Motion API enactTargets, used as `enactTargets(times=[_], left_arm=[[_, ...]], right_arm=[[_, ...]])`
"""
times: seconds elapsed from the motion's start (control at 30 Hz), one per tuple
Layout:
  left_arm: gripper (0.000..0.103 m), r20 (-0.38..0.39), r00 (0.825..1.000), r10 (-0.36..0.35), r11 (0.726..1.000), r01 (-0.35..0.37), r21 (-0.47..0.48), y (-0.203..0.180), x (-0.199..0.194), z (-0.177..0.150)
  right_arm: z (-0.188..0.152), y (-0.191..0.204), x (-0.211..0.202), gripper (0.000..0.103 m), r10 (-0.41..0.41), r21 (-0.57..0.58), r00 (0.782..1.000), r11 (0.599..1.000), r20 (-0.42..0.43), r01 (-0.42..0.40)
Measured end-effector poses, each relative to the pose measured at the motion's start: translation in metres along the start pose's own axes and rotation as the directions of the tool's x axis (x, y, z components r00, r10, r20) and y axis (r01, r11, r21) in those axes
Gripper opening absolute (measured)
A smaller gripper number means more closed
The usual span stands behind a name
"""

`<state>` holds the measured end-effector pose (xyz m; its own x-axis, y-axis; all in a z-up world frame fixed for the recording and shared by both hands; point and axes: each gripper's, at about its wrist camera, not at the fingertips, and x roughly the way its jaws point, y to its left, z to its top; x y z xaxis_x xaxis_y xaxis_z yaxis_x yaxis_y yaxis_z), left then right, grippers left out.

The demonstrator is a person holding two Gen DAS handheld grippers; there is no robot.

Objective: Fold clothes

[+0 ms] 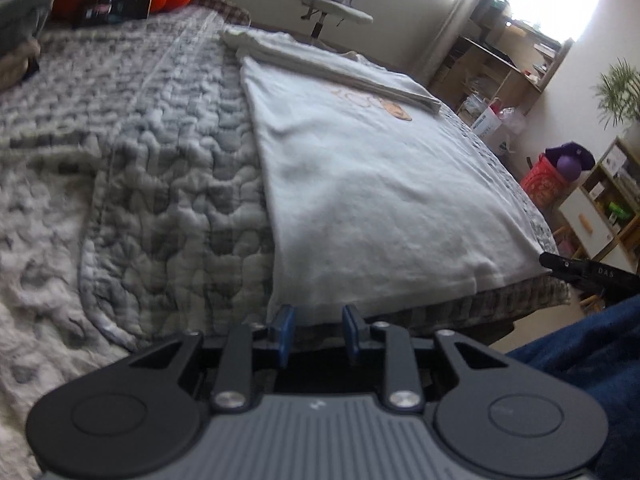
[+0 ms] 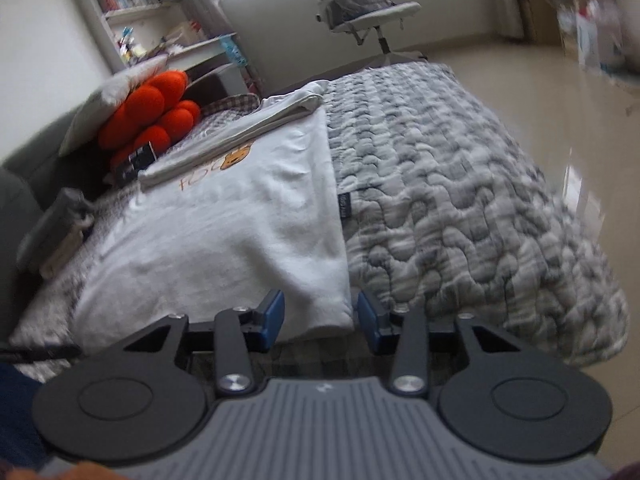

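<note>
White t-shirt [image 1: 360, 184] lying flat on the quilted bed cover [image 1: 168, 184], sides already folded in, sleeve strip across the far end by the bear print [image 2: 236, 156]. Looks like the bottom-hem pickup, judging by the setup.

Left claw [image 1: 318, 326] parked at the near-left hem corner, blue pads [image 1: 285, 320] apart, nothing pinched yet. Right claw [image 2: 320, 316] straddling the near-right corner, open a bit wider, also gripping nothing.

Best to slide each lower pad under all layers of the hem, not just the top one, then close both together. Worth keeping both corners level and carrying the hem straight up toward the collar so the side edges stay lined up.

Hem sits right at the bed edge, so easy access from below. Plenty of quilt free to the right; orange cushion [image 2: 152, 116] and dark box [image 2: 136, 162] fairly near the far-left end, so no overshooting there.
</note>
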<state>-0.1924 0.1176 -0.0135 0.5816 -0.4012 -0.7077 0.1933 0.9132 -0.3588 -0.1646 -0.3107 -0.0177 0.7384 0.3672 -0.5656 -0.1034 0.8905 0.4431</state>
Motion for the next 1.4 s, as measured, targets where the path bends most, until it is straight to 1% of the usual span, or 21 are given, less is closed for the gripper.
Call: enactTargets(times=[0.13,0.23,0.27,0.3,0.33,0.43,0.57,0.67,0.7,0.73,0.77,0.8,0.83,0.93,1.0,1.07,1.17,1.2,1.27,1.33,1.4], left_arm=[[0.027,-0.013,1.000,-0.027,1.000,0.027,-0.009,0.002,0.004,-0.001],[0.027,-0.014,0.999,-0.051,0.998,0.050,-0.042,0.008,0.004,0.000],[0.027,-0.014,0.998,-0.059,0.997,0.059,-0.049,0.009,0.003,0.000],[0.027,-0.014,0.998,-0.068,0.996,0.067,-0.057,0.011,0.003,0.000],[0.027,-0.013,0.997,-0.076,0.995,0.075,-0.063,0.012,0.003,0.000],[0.027,-0.010,0.995,-0.104,0.991,0.102,-0.083,0.014,0.005,0.001],[0.027,0.011,0.990,-0.143,0.984,0.143,-0.108,0.017,0.005,0.001],[0.027,0.026,0.985,-0.168,0.976,0.170,-0.136,0.020,0.006,0.001],[0.026,0.029,0.985,-0.170,0.975,0.172,-0.143,0.021,0.006,0.000],[0.022,0.031,0.985,-0.171,0.974,0.174,-0.149,0.022,0.007,0.000],[0.017,0.034,0.985,-0.168,0.973,0.171,-0.152,0.022,0.007,0.000],[0.005,0.036,0.986,-0.165,0.974,0.168,-0.154,0.022,0.007,-0.001],[0.000,0.038,0.987,-0.158,0.975,0.162,-0.153,0.022,0.007,-0.001],[0.000,0.075,0.986,-0.147,0.980,0.156,-0.126,0.019,0.000,0.000],[0.000,0.116,0.981,-0.157,0.982,0.168,-0.088,0.015,-0.012,0.000],[0.000,0.140,0.975,-0.170,0.979,0.184,-0.091,0.016,-0.021,0.002],[0.000,0.171,0.967,-0.190,0.973,0.208,-0.097,0.018,-0.032,0.005],[0.000,0.174,0.968,-0.181,0.976,0.199,-0.094,0.017,-0.034,0.005],[0.000,0.157,0.979,-0.132,0.983,0.149,-0.103,0.018,-0.029,0.006],[0.000,0.138,0.979,-0.148,0.978,0.166,-0.128,0.023,-0.022,0.003],[0.001,0.125,0.980,-0.156,0.972,0.174,-0.155,0.026,-0.018,0.001]], right_arm=[[-0.001,-0.016,-0.003,0.044,0.074,0.115,0.997,0.991,0.010,-0.074],[-0.003,-0.032,-0.006,0.045,0.140,0.219,0.990,0.965,0.029,-0.143],[-0.004,-0.035,-0.006,0.044,0.150,0.240,0.988,0.959,0.033,-0.154],[-0.005,-0.038,-0.007,0.040,0.160,0.261,0.986,0.951,0.038,-0.164],[-0.006,-0.038,-0.008,0.038,0.162,0.263,0.986,0.950,0.041,-0.167],[-0.006,-0.035,-0.010,0.038,0.155,0.241,0.987,0.957,0.046,-0.162],[-0.008,-0.035,-0.012,0.041,0.161,0.240,0.985,0.956,0.061,-0.171],[-0.011,-0.036,-0.009,0.031,0.162,0.252,0.984,0.952,0.075,-0.176],[-0.012,-0.037,-0.008,0.025,0.158,0.258,0.984,0.950,0.078,-0.173],[-0.013,-0.038,-0.007,0.020,0.153,0.265,0.985,0.949,0.083,-0.170],[-0.014,-0.038,-0.007,0.018,0.150,0.272,0.985,0.948,0.088,-0.169],[-0.015,-0.039,-0.008,0.016,0.148,0.279,0.985,0.946,0.092,-0.168],[-0.016,-0.039,-0.008,0.013,0.145,0.286,0.985,0.943,0.097,-0.167],[-0.014,-0.036,-0.010,0.010,0.137,0.283,0.985,0.945,0.103,-0.162],[-0.012,-0.032,-0.013,0.010,0.131,0.270,0.985,0.950,0.116,-0.158],[-0.007,-0.027,-0.019,0.010,0.144,0.261,0.979,0.949,0.146,-0.179],[0.000,-0.020,-0.030,0.010,0.178,0.249,0.962,0.941,0.209,-0.228],[0.003,-0.017,-0.033,0.010,0.182,0.240,0.958,0.942,0.222,-0.234],[0.006,-0.011,-0.036,0.010,0.179,0.210,0.958,0.951,0.225,-0.227],[0.007,-0.007,-0.035,0.010,0.168,0.186,0.962,0.960,0.214,-0.209],[0.005,-0.008,-0.031,0.010,0.141,0.186,0.971,0.967,0.191,-0.177]])
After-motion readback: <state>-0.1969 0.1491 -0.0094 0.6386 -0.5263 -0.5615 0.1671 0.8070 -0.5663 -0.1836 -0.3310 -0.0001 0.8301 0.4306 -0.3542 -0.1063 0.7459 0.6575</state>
